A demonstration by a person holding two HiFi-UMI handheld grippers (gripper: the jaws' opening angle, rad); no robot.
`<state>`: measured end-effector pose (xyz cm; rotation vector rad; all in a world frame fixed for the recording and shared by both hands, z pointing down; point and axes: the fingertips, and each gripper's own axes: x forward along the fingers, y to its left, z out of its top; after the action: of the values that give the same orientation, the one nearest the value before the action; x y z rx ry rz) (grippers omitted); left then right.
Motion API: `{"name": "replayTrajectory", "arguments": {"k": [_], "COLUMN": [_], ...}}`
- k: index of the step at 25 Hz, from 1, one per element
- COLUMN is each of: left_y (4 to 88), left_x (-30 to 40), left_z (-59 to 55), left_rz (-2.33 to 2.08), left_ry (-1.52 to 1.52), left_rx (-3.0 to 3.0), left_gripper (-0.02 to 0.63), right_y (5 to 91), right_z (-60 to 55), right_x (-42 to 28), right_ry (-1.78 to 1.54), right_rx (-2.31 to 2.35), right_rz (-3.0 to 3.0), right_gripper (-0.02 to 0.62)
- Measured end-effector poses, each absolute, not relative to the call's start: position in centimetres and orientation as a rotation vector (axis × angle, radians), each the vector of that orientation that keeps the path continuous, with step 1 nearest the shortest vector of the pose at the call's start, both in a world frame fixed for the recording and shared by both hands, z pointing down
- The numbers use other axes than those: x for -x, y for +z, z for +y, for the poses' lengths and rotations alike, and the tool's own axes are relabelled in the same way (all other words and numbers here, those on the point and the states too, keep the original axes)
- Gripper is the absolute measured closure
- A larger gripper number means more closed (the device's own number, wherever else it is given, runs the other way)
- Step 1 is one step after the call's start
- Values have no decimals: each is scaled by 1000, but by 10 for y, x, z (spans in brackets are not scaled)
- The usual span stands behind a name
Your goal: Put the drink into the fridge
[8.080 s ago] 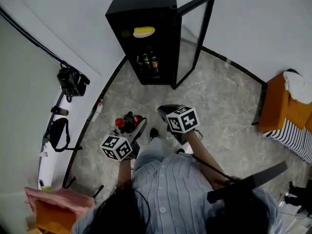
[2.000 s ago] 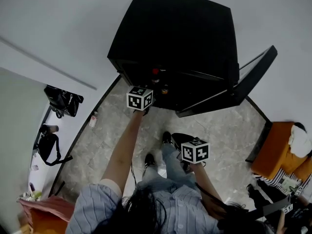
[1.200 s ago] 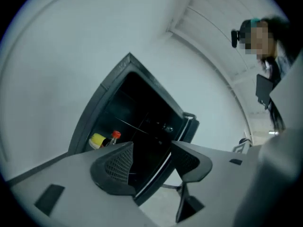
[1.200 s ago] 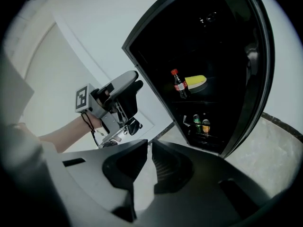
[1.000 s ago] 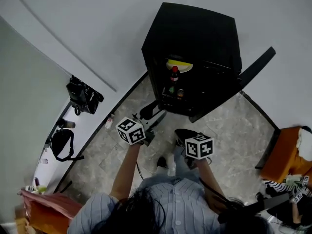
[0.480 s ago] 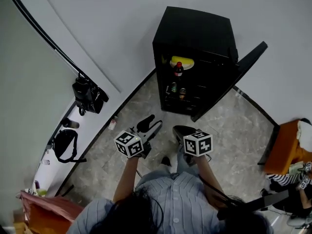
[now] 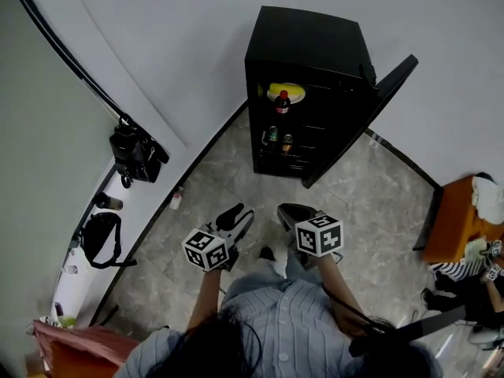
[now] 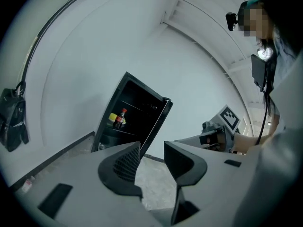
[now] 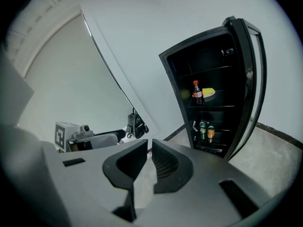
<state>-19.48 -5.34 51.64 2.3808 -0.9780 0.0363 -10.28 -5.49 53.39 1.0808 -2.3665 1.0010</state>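
The drink, a dark bottle with a red cap [image 7: 283, 103], stands on the upper shelf of the black fridge [image 7: 307, 38] beside a yellow plate [image 7: 290, 91]. The bottle also shows in the left gripper view [image 8: 122, 117] and the right gripper view [image 9: 197, 92]. The fridge door [image 7: 370, 105] stands wide open. My left gripper [image 7: 240, 213] hangs well short of the fridge over the floor. Its jaws [image 8: 151, 148] have just been closing and stand apart with nothing between them. My right gripper [image 7: 285, 209] is beside it, jaws [image 9: 149, 145] shut and empty.
Two cans [image 7: 279, 138] sit on a lower fridge shelf. A black bag [image 7: 135, 152] hangs on the left wall, with another bag [image 7: 98, 235] below it. A small bottle [image 7: 175, 201] lies on the floor by the wall. Orange furniture [image 7: 457, 219] stands at the right.
The left gripper has drawn back from the fridge towards the body, leaving the bottle on the shelf. Its jaws have narrowed. The fridge now lies farther away from both grippers.
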Motion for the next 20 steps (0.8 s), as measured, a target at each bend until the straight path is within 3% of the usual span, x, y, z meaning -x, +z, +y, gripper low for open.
{"name": "replayTrajectory", "arguments": {"k": [20], "left_y": [520], "left_x": [170], "left_z": [-29], "left_rz": [-1096], "left_ry": [28], "left_rx": [-2302], "left_gripper": [531], "right_y": [543], "right_z": [-15], "right_x": [75], "right_ry": [1023], "right_rx": [-966], "right_rz": [-2332], "right_gripper": [557]}}
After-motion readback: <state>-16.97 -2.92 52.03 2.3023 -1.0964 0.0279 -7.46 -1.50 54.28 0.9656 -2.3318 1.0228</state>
